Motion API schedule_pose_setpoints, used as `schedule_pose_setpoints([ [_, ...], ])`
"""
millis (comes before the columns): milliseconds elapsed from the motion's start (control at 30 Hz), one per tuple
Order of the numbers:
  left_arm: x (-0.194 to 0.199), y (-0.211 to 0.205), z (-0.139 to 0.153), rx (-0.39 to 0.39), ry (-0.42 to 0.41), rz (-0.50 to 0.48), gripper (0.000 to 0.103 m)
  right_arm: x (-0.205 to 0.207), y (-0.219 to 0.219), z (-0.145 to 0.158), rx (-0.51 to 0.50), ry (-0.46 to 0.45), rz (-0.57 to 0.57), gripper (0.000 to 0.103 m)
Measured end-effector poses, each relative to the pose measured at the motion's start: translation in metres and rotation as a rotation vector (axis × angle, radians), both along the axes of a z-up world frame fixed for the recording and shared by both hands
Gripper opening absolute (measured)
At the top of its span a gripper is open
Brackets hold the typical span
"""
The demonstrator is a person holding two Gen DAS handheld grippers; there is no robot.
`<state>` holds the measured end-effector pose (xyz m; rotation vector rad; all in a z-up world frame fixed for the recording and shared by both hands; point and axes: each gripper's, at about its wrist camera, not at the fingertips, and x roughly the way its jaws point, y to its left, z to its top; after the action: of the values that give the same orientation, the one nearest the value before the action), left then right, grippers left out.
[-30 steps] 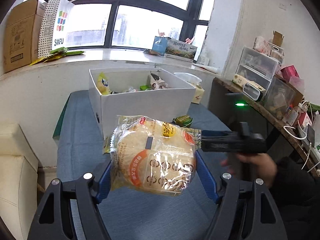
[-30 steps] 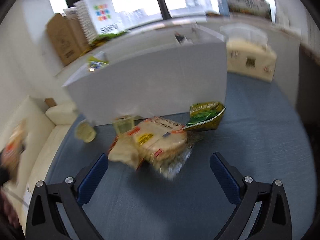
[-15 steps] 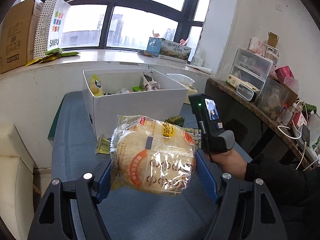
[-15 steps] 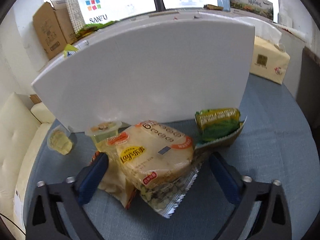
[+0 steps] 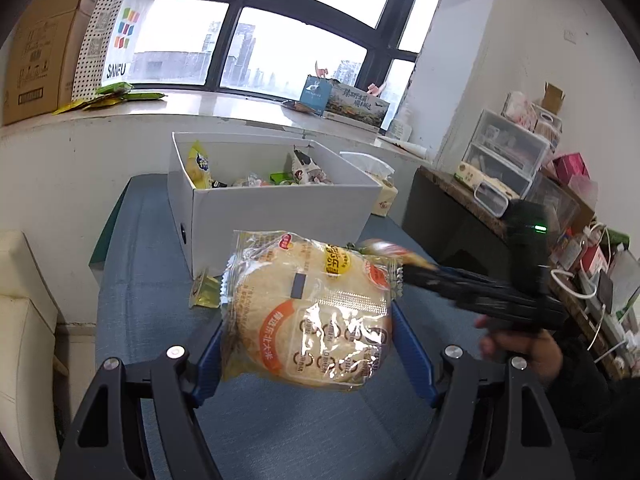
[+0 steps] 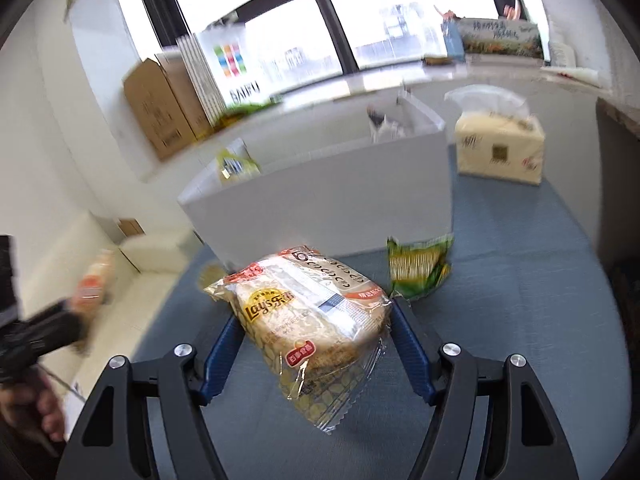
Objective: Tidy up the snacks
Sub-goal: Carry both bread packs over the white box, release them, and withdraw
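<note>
My left gripper [image 5: 308, 344] is shut on a clear pack of round rice crackers [image 5: 308, 312] and holds it above the blue table. My right gripper [image 6: 316, 344] is shut on a second pack, a Lay's rice cracker pack [image 6: 312, 316], lifted off the table. The right gripper also shows in the left wrist view [image 5: 480, 292], right of the left pack. The white snack box [image 5: 276, 216] stands behind, open, with several snacks inside. It also shows in the right wrist view [image 6: 332, 204].
A green snack bag [image 6: 420, 264] lies on the blue table [image 6: 520, 320] by the box front. A small yellow packet [image 5: 206, 292] lies by the box corner. A tissue pack [image 6: 500, 148] sits right of the box. A cluttered side shelf [image 5: 520, 184] stands at right.
My right gripper has shut on the Lay's pack and lifted it off the table, pulling back from the box. The left gripper still holds its pack, drifting slightly.
</note>
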<state>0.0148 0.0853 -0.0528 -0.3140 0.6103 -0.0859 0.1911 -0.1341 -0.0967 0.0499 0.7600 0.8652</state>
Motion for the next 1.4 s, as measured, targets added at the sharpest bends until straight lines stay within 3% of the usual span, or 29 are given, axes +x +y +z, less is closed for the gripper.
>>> schedule_pose_setpoints([
  [133,0.012,0.001,0.011,-0.011,-0.024,-0.003,0.079,-0.009,-0.019,0.029,0.04,-0.061,0.005,0.075],
  [300,0.036,0.0,0.037,0.03,-0.082,-0.015,0.079,0.001,-0.007,0.064,0.056,-0.133,0.035,0.075],
  [500,0.082,0.022,0.076,0.049,-0.149,0.011,0.079,0.035,0.028,0.112,0.067,-0.23,0.054,0.075],
  [667,0.136,0.048,0.086,0.07,-0.15,0.061,0.079,0.085,0.07,0.132,0.05,-0.226,0.047,0.075],
  [833,0.198,0.077,0.07,0.081,-0.058,0.113,0.079,0.142,0.122,0.12,-0.031,-0.162,0.027,0.075],
  [933,0.221,0.085,0.058,0.1,-0.007,0.129,0.079,0.165,0.147,0.104,-0.107,-0.135,0.015,0.075],
  [1067,0.237,0.092,0.04,0.124,0.053,0.151,0.081,0.185,0.157,0.085,-0.111,-0.06,-0.005,0.076],
  [1100,0.24,0.095,0.037,0.128,0.067,0.166,0.092,0.189,0.157,0.082,-0.107,-0.053,-0.023,0.081],
  [1133,0.242,0.098,0.032,0.12,0.089,0.175,0.103,0.192,0.157,0.079,-0.099,-0.042,-0.027,0.096],
  [1200,0.243,0.105,0.022,0.086,0.116,0.193,0.103,0.195,0.156,0.073,-0.098,-0.021,-0.043,0.103],
  [1400,0.236,0.101,0.011,0.113,0.155,0.197,0.103,0.194,0.136,0.073,-0.016,0.027,-0.085,0.103],
])
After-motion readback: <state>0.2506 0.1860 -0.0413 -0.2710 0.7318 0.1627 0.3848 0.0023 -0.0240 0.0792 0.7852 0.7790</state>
